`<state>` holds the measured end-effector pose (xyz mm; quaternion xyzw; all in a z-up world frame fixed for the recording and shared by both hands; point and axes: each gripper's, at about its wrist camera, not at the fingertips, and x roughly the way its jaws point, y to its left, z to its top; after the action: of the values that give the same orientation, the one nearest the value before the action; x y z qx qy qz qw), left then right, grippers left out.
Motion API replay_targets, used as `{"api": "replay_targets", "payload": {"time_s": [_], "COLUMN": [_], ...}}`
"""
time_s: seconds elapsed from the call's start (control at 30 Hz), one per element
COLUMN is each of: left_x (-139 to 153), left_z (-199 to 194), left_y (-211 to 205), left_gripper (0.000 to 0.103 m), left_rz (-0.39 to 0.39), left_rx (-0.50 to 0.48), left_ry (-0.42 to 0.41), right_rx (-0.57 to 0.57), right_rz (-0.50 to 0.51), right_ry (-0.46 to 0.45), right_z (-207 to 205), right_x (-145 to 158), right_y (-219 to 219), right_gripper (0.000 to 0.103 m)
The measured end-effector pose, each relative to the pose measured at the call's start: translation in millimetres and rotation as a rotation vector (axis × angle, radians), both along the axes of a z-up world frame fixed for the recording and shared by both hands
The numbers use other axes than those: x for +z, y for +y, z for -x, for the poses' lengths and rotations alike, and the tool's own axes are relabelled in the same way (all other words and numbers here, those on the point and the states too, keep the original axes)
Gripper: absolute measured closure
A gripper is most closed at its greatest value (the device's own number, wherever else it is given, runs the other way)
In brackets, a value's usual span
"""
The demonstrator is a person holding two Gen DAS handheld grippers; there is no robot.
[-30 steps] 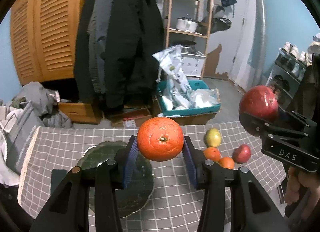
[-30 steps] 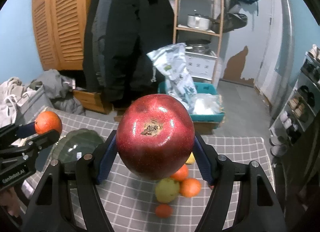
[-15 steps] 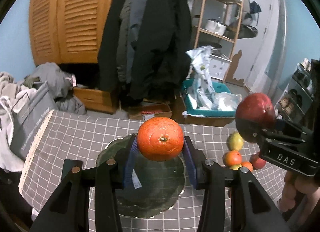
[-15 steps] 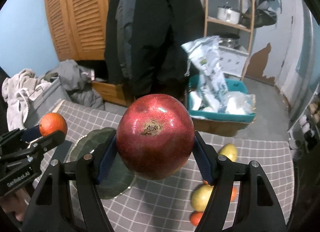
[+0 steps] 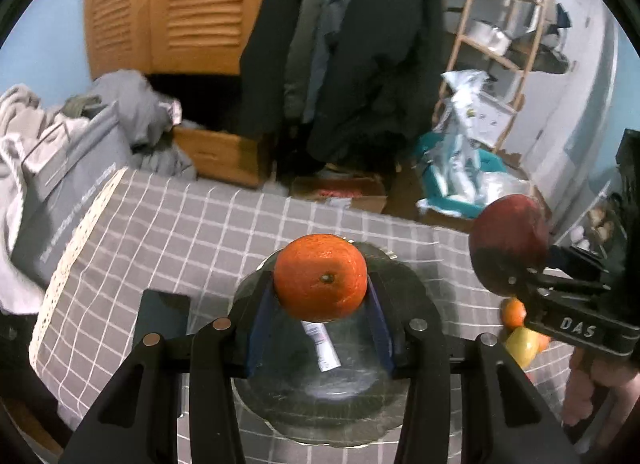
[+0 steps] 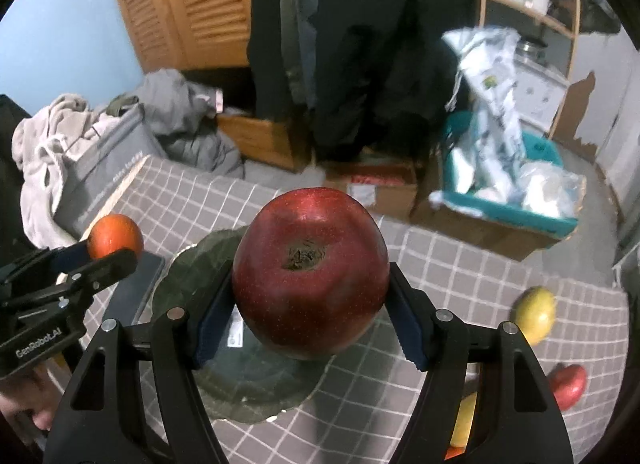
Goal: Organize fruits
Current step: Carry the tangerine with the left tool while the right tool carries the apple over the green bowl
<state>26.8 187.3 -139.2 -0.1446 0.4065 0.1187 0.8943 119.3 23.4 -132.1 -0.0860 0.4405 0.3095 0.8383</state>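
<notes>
My left gripper (image 5: 320,304) is shut on an orange (image 5: 320,278), held in the air above a dark green glass plate (image 5: 332,396) on the grey checked tablecloth (image 5: 200,232). My right gripper (image 6: 310,328) is shut on a large red apple (image 6: 310,272), also over the plate (image 6: 240,380). Each gripper shows in the other's view: the apple (image 5: 508,240) at the right, the orange (image 6: 115,235) at the left. A white label lies under the plate's glass.
More fruit lies on the cloth to the right: a yellow-green one (image 6: 535,314), a red one (image 6: 568,384), an orange one (image 5: 514,312). A dark flat object (image 5: 162,316) lies left of the plate. Beyond the table's far edge stand coats, a wooden cabinet, a shelf and a teal bin (image 6: 516,204).
Both grippers have moved left and sunk toward the table with their fruit. The plate has come from the lower left to directly under both of them, and the loose fruit has slid off to the right.
</notes>
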Motion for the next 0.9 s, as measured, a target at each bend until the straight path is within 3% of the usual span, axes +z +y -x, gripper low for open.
{"api": "replay_targets", "payload": {"time_s": [0.3, 0.63, 0.9], "left_x": [-51.5, -106.3, -125.0], "left_z": [-6.3, -17.5, -23.5], "left_y": [25.5, 15.3, 10.8], "left_gripper": [0.057, 0.057, 0.057], "left_rz": [0.075, 0.097, 0.089], "left_rx": [0.082, 0.047, 0.039], "left_ry": [0.128, 0.272, 0.333], "right_rx": [0.084, 0.119, 0.147], "right_rz": [0.079, 0.121, 0.113], "right_ry": [0.063, 0.141, 0.17], "right_z": [-1.2, -10.3, -8.1], "right_x": [-42.8, -85.4, -95.7], "right_y": [32.5, 43.2, 47.8], "right_gripper": [0.031, 0.031, 0.031]}}
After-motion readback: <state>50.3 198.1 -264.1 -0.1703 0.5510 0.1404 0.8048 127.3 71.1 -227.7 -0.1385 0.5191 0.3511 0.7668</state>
